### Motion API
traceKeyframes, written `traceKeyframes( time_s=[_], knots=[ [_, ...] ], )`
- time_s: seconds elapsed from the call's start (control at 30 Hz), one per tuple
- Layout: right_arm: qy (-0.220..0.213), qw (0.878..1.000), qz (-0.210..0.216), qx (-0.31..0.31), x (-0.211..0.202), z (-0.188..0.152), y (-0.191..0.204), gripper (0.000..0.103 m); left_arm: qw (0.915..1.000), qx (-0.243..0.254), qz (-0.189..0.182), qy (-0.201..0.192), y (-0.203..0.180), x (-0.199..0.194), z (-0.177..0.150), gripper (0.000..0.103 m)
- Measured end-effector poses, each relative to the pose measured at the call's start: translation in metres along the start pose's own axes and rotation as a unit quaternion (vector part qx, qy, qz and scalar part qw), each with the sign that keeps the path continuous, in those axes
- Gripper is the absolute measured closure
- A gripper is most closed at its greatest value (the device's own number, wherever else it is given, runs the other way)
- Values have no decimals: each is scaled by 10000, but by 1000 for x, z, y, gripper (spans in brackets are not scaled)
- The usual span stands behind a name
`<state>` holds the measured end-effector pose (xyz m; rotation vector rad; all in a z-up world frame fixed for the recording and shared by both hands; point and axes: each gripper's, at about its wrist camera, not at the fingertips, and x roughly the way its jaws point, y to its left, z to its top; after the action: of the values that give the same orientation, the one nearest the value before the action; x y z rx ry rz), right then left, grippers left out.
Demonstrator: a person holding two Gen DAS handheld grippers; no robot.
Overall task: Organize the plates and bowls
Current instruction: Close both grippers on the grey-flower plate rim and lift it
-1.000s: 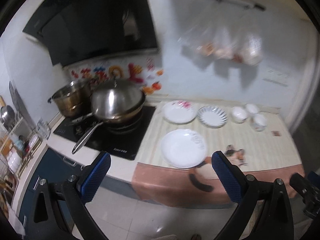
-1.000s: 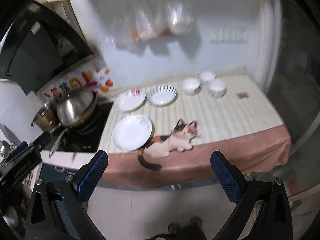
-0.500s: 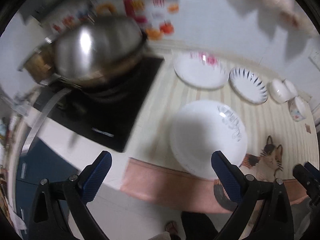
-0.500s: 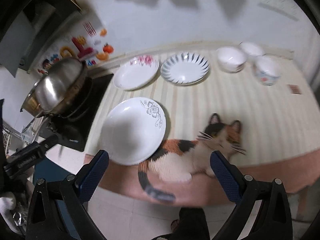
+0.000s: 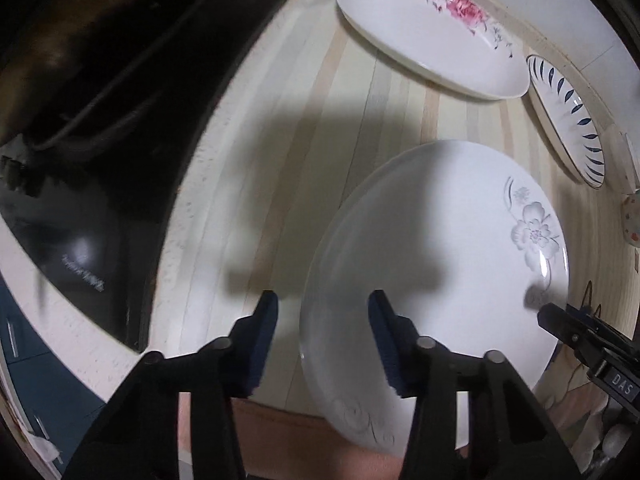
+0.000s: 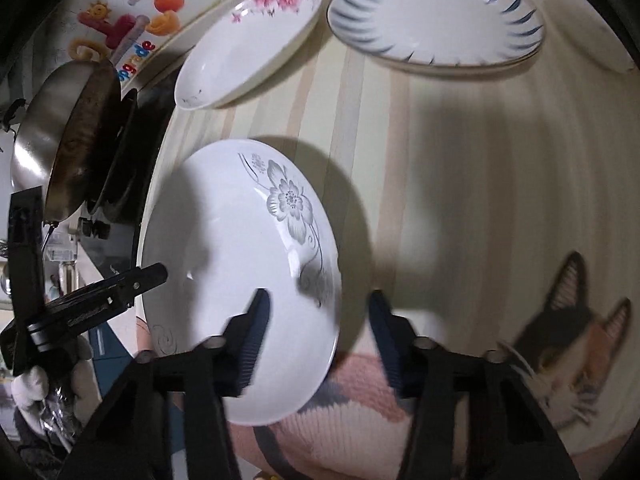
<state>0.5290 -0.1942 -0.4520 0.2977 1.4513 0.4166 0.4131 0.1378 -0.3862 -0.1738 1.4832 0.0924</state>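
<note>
A white plate with a grey flower lies near the front edge of the striped counter mat. My left gripper is open and straddles the plate's left rim. My right gripper is open and straddles its right rim. Neither holds the plate. Behind it lie a pink-flowered plate and a blue-striped plate.
A black induction hob with a steel pan lies left of the mat. A small patterned bowl peeks in at the right edge. The mat has a cat picture at the front right.
Both grippers have moved down and in close to the grey-flower plate, from well back off the counter. Their jaws have narrowed around its two rims.
</note>
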Motion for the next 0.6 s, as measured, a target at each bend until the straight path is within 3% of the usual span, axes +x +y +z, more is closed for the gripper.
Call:
traceKeyframes(
  time_s=[0.07, 0.2, 0.47, 0.6],
  knots=[
    [96, 9999, 137, 20, 8, 5, 0, 78, 9999, 9, -152, 25, 0, 4, 0, 70],
    [50, 9998, 169, -2, 10, 4, -1, 87, 9998, 16, -208, -60, -1, 3, -5, 71],
    [30, 9996, 258, 81, -8, -2, -16, 88, 9997, 130, -161, -133, -19, -7, -5, 74],
    [-114, 9995, 259, 167, -28, -3, -30, 88, 9992, 267, -211, -232, -46, -19, -5, 74]
  ],
)
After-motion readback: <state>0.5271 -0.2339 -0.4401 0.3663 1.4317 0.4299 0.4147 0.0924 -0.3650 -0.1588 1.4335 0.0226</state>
